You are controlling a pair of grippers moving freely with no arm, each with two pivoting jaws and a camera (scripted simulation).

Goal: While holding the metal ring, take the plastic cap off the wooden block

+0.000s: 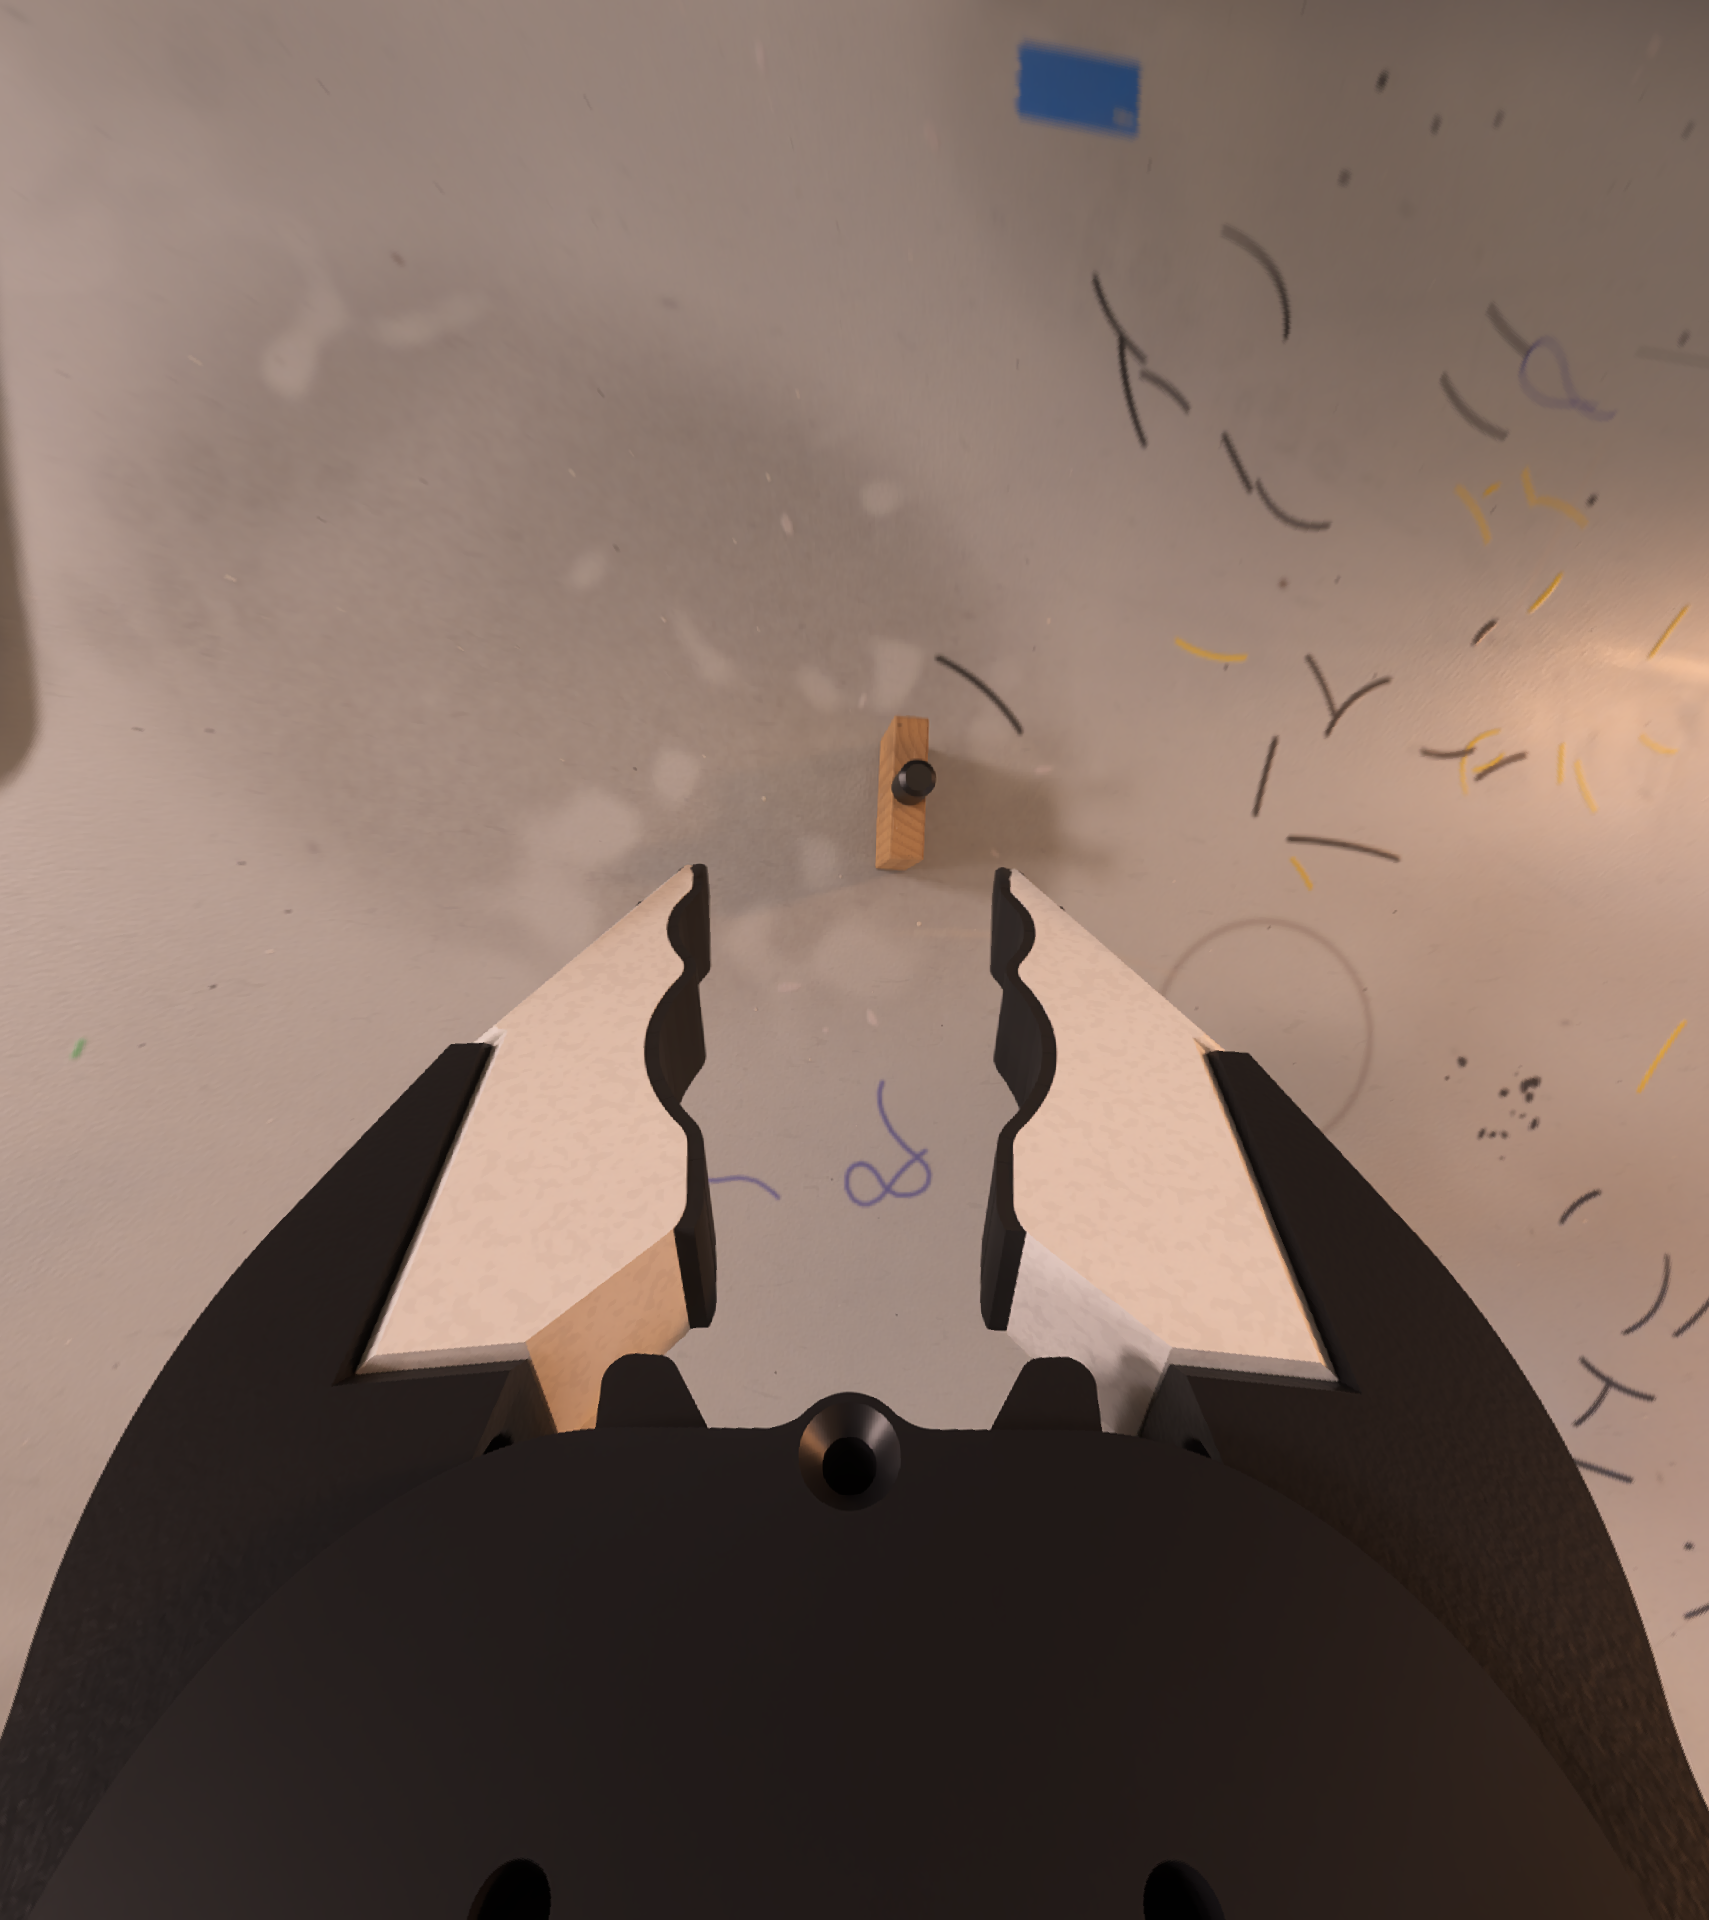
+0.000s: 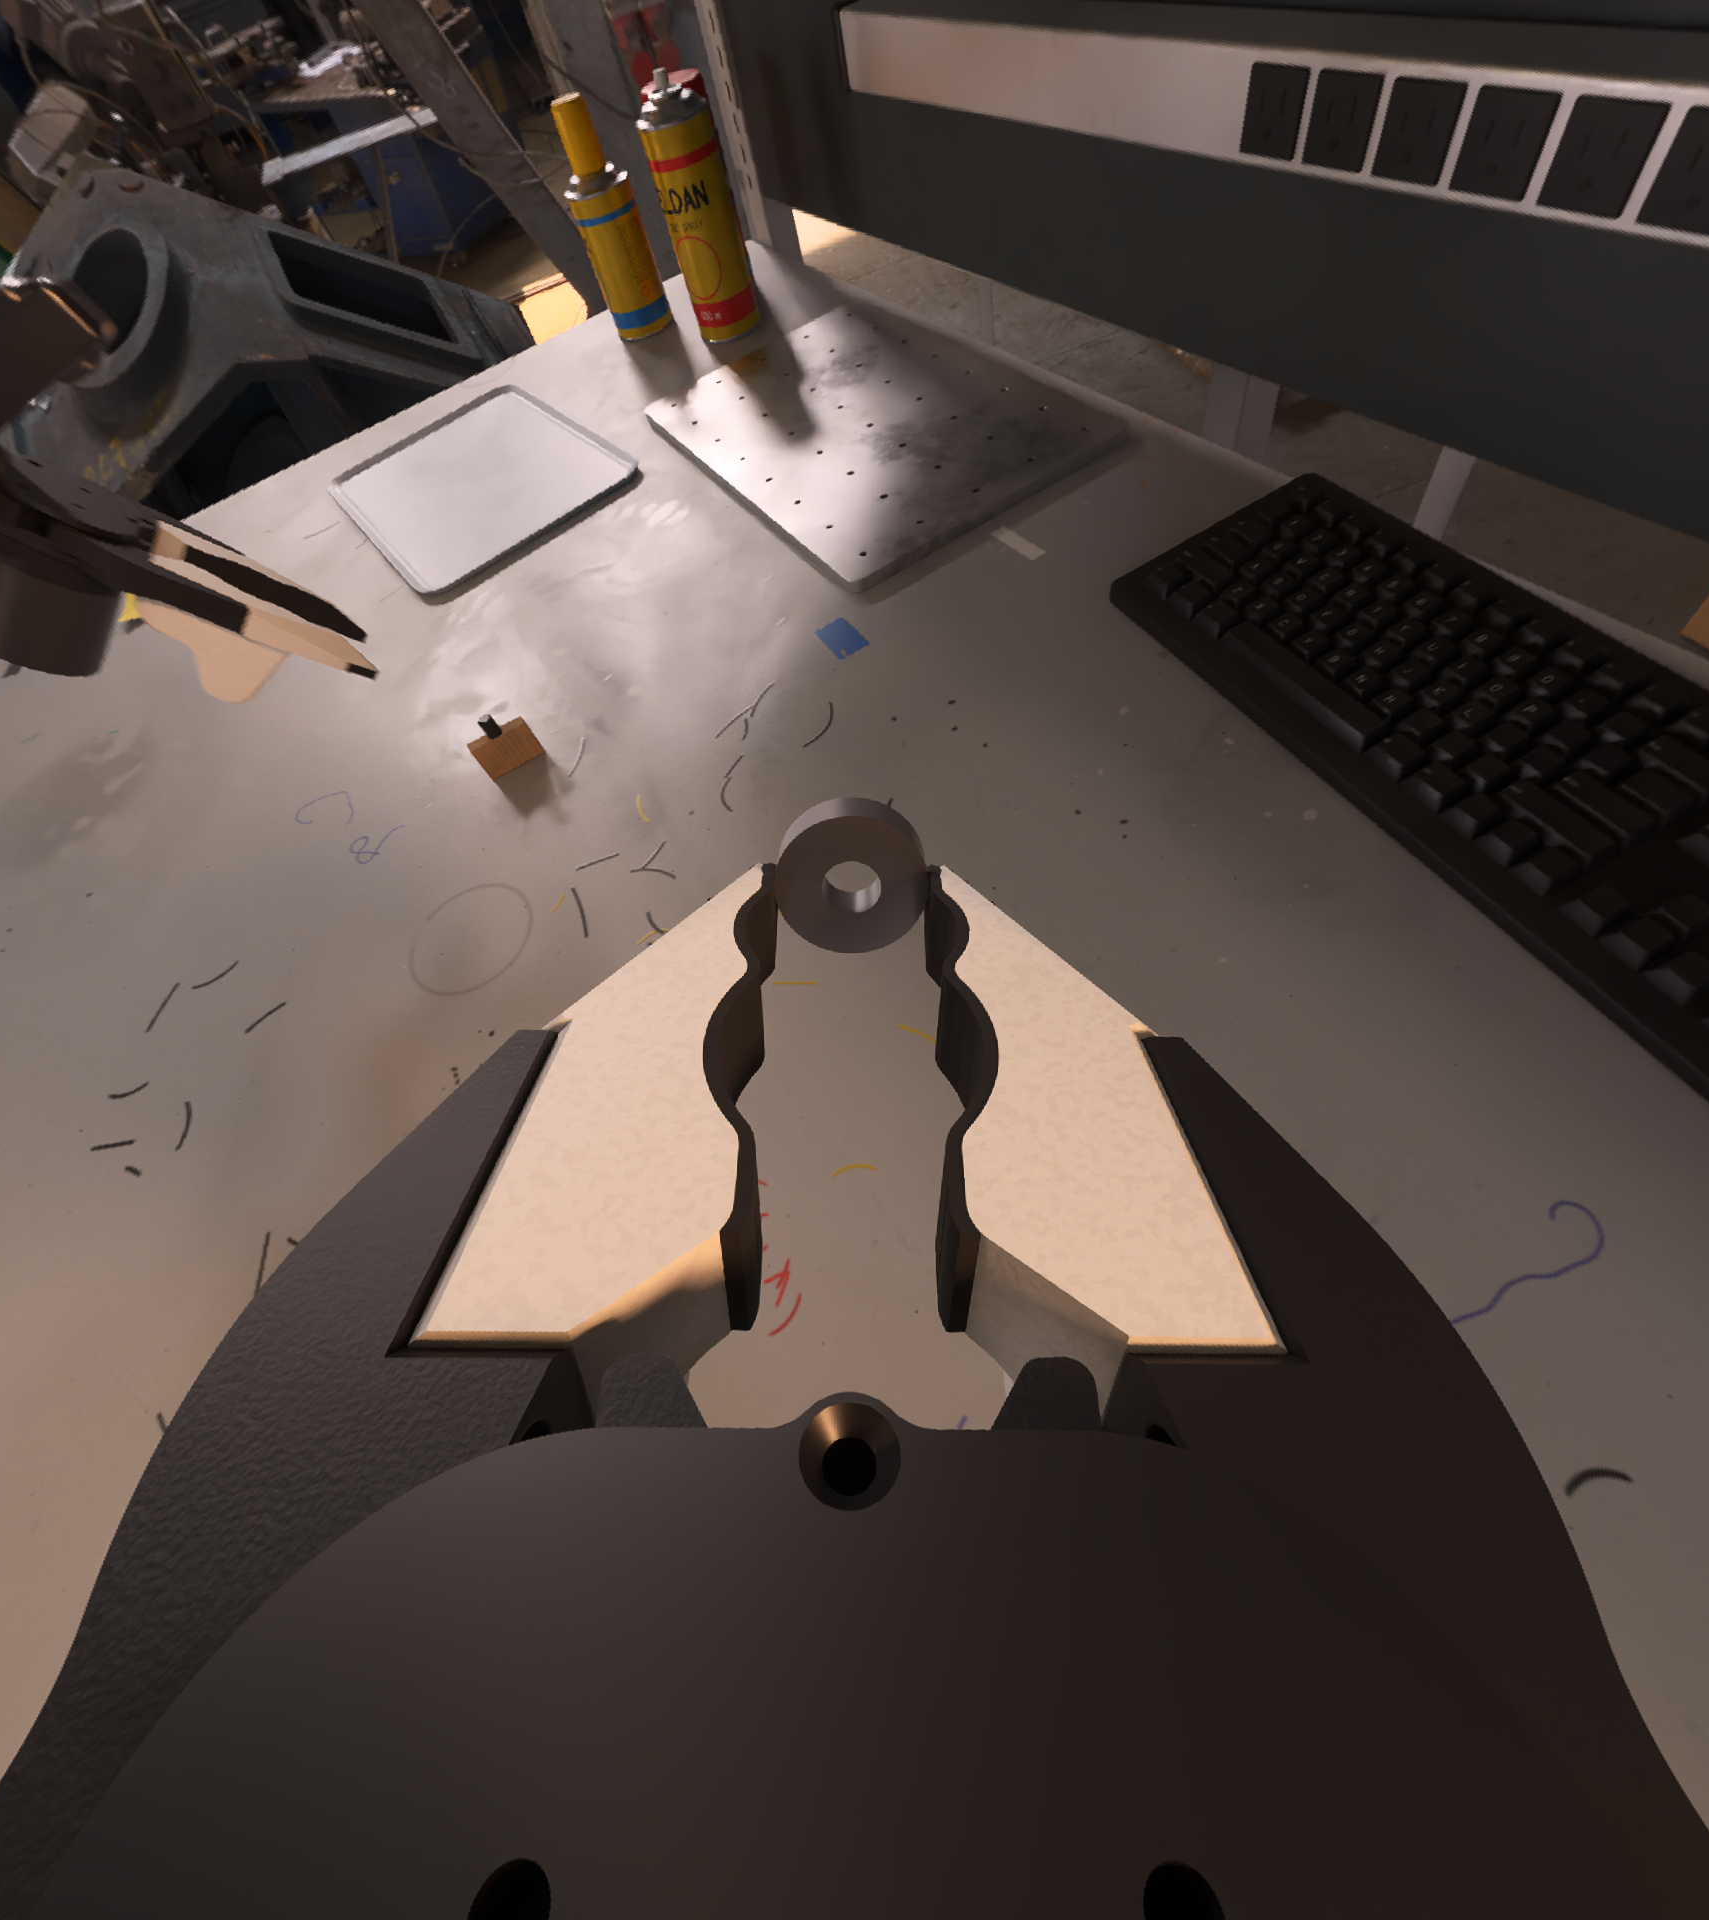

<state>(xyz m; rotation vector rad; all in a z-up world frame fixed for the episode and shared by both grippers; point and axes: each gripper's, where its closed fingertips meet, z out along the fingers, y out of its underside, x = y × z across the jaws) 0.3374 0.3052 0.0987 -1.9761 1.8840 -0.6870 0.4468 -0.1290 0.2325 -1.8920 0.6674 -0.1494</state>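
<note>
Two jaws of the right gripper (image 2: 852,883) are clamped on the metal ring (image 2: 851,876); farther off, the left gripper (image 1: 849,873) is held wide, empty, above the counter (image 1: 414,623); beyond it stands the wooden block (image 1: 902,795), plastic cap (image 1: 913,778) still seated.

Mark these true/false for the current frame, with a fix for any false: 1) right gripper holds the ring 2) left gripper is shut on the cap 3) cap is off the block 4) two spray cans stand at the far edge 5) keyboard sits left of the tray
1) True. The right gripper is shut on the ring.
2) False. The left gripper is open and holds nothing, short of the cap.
3) False. The cap is still on the block.
4) True. The spray cans stand beyond the perforated plate.
5) False. The keyboard lies to the right of the tray in the right wrist view.
</note>
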